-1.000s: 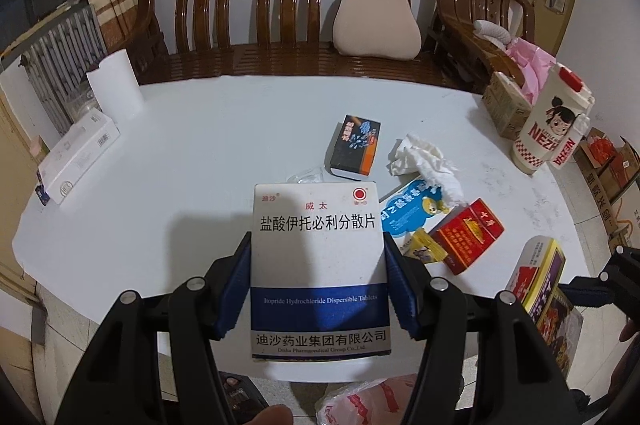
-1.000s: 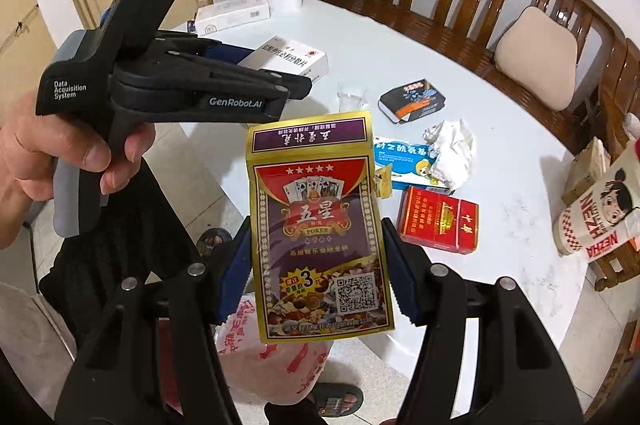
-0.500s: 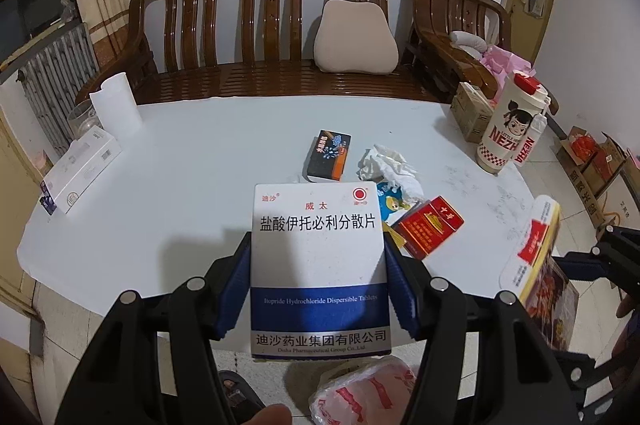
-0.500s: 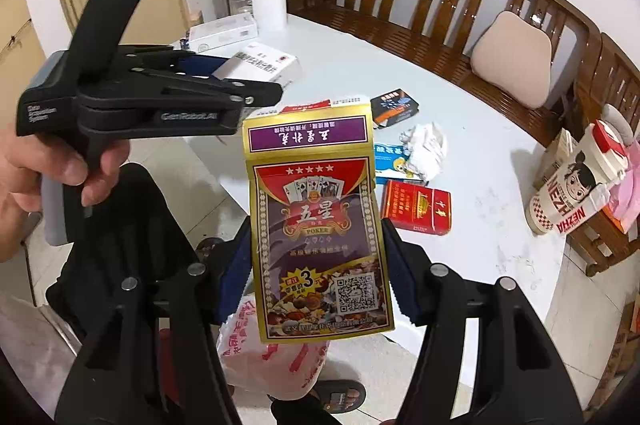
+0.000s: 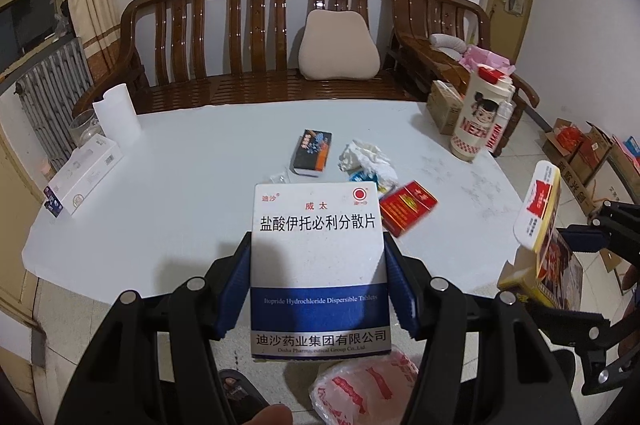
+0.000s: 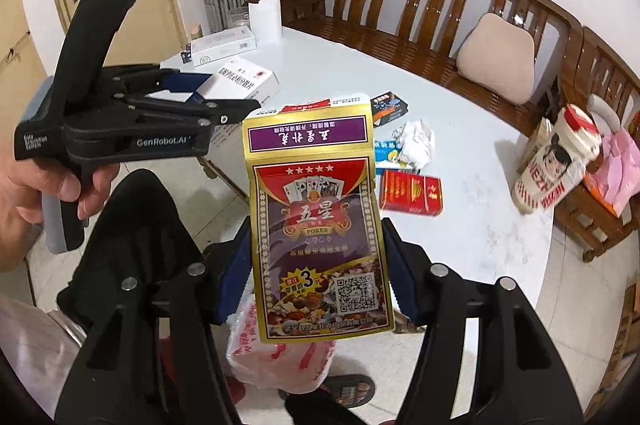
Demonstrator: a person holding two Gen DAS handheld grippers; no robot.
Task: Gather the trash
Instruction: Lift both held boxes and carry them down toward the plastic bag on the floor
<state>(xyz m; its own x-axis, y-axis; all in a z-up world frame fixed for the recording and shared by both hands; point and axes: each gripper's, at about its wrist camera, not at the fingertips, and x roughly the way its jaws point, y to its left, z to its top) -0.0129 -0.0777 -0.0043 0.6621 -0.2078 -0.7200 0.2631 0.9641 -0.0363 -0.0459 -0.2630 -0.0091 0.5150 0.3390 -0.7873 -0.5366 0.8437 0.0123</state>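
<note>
Off the near edge of the white table [image 5: 160, 185], the left wrist view shows the left gripper [image 5: 318, 289] clamped on a white and blue medicine box [image 5: 318, 265], both blue pads pressed flat against its sides. Below the box a thin red-printed plastic bag [image 5: 360, 389] sits low near the floor. Trash not yet collected lies on the table: a red cigarette pack [image 5: 408, 203], a crumpled tissue [image 5: 366, 159], a dark small box [image 5: 313, 151] and a blue wrapper half hidden beneath the tissue.

In the right wrist view the right gripper [image 6: 318, 269] is closed on a gold and purple playing-card box [image 6: 316, 225], held upright with its flap open at the top. The bag [image 6: 276, 365] shows directly under it, though its mouth is mostly hidden, so I cannot tell how wide it stands open. The left gripper [image 6: 224, 105] is seen from the side, up and to the left, carrying the medicine box [image 6: 244, 81].

The step in hand looks like the carry to the bag, both pieces lifted clear of the table. Next, each box needs lowering over the bag's opening before the fingers part, one at a time so the two tools do not collide.
</note>
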